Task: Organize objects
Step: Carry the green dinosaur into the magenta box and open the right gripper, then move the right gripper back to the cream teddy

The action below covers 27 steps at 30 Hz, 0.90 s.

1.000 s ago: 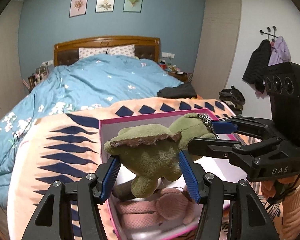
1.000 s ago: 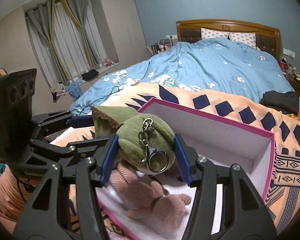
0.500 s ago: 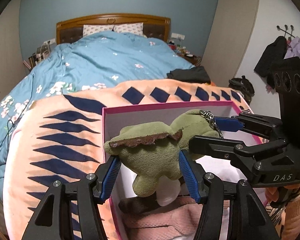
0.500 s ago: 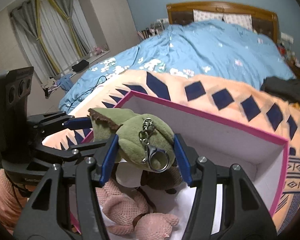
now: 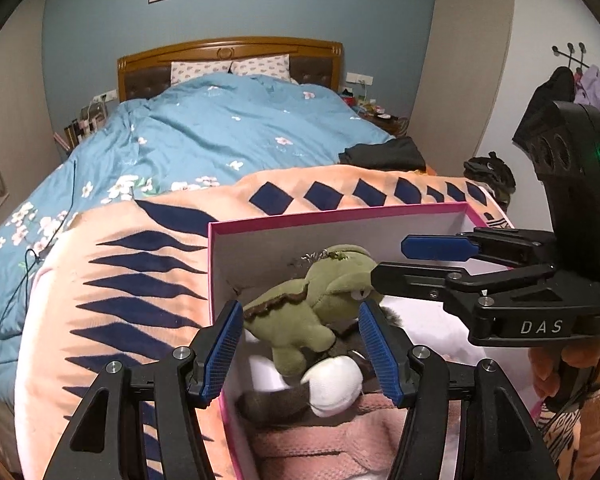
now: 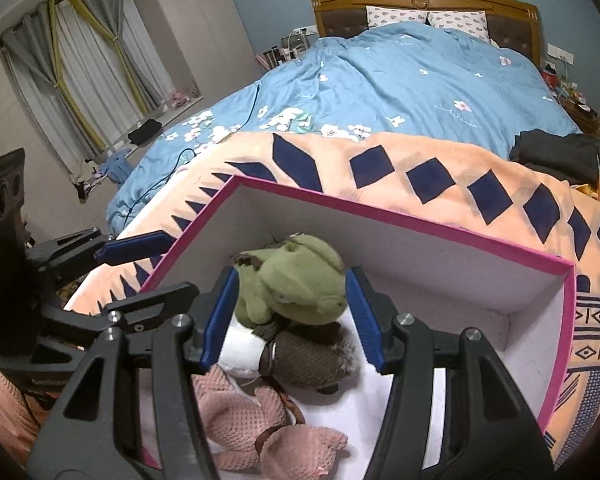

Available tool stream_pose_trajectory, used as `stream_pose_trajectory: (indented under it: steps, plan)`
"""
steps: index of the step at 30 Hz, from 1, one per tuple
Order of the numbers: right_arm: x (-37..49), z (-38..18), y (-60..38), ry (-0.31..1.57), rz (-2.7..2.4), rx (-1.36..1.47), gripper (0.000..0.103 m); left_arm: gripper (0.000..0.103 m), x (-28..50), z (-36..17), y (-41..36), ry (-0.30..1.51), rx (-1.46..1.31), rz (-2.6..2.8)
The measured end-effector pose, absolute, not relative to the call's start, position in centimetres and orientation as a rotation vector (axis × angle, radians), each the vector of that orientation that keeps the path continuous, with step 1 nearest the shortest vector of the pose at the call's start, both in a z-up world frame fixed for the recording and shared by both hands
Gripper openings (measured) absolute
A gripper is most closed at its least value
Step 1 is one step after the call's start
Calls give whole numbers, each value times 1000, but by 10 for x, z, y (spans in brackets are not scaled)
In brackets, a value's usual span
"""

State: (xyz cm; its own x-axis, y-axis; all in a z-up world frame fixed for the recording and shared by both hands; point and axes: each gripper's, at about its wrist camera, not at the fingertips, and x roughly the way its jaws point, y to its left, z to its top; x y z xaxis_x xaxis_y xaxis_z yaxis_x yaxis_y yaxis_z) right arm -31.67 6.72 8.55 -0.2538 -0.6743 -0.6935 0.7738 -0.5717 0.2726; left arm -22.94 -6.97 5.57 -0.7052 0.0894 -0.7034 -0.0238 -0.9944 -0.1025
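A green plush toy [image 5: 312, 312] lies inside the pink-rimmed white box [image 5: 340, 213], on top of a brown and white plush [image 6: 300, 356] and a pink knitted plush [image 6: 252, 428]. My left gripper [image 5: 300, 344] is open above the box's near left corner, its blue pads apart from the green toy. My right gripper [image 6: 290, 312] is open too, its pads either side of the green toy [image 6: 296, 284] without pressing it. The right gripper also shows in the left wrist view [image 5: 420, 264], over the box's right part.
The box stands on an orange blanket [image 5: 140, 264] with dark blue diamonds at the foot of a bed with a blue floral duvet [image 5: 220, 136]. Dark folded clothes [image 5: 384, 152] lie at the bed's right side. A window with curtains [image 6: 80, 64] is at the left.
Both grippers held the green plush above the box; both have since opened and the plush has dropped into the box onto the other toys.
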Motion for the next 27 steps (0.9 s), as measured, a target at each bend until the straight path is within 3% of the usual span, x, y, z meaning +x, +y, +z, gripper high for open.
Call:
stream_pose_trajectory:
  steps: [13, 27]
  plan:
    - [-254, 116, 103, 120, -1893, 843, 58, 78, -163, 80, -72, -260, -962, 2813]
    - [-196, 130, 164, 53, -1887, 725, 61, 83, -94, 87, -59, -319, -801, 2800]
